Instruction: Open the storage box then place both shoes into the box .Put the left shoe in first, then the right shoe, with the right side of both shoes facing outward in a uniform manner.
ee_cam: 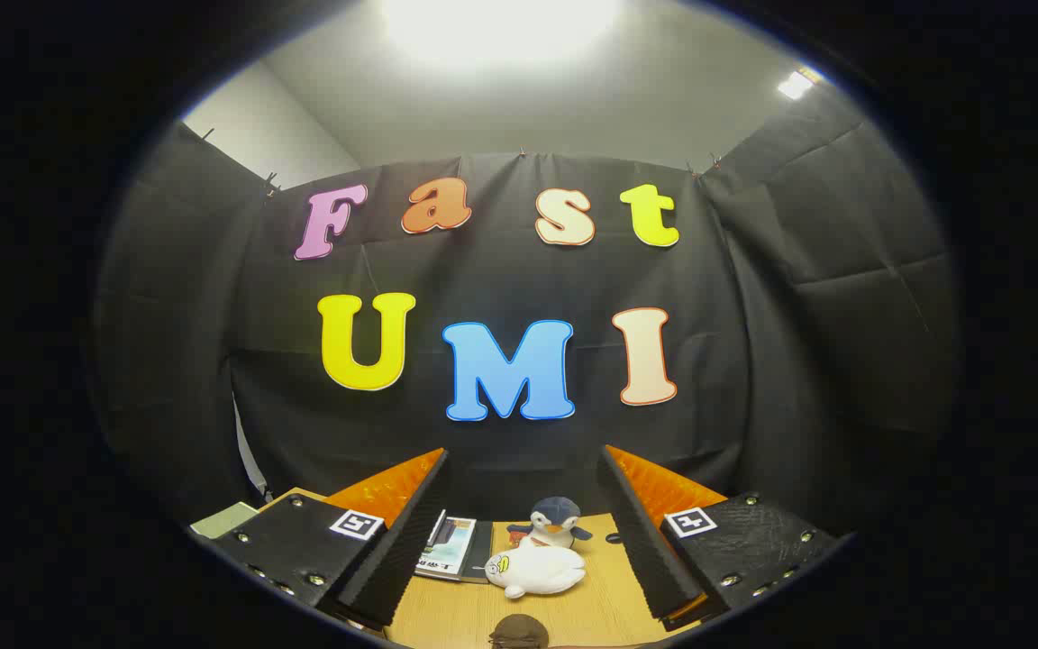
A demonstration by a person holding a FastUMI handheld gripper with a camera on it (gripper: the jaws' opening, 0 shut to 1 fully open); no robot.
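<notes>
Gripper view, looking forward along the two fingers. The gripper (523, 532) was held level above a wooden table (447, 613), its fingers (397, 541) spread wide apart with nothing between them; each finger carried a small square marker on its upper face. In the gap between the fingers, lying on the table, was a white plush seal (537, 570). Just behind the seal and touching it stood a small plush penguin (557, 518), upright, with a dark head and pale belly. Beside the seal, close to the inner face of the left finger, lay a booklet (451, 545) with a printed cover, flat on the table. Nearest the camera, between the finger bases, a rounded brown object (519, 631) rose partly into sight; what it was could not be told. Beyond the outer side of the left finger, a pale green flat item (223, 518) rested at the table's corner. Black cloth (798, 361) walled the booth behind the table, and above it a ceiling light (501, 22) glared brightly. The storage box and the shoes could not be located from this vantage.
</notes>
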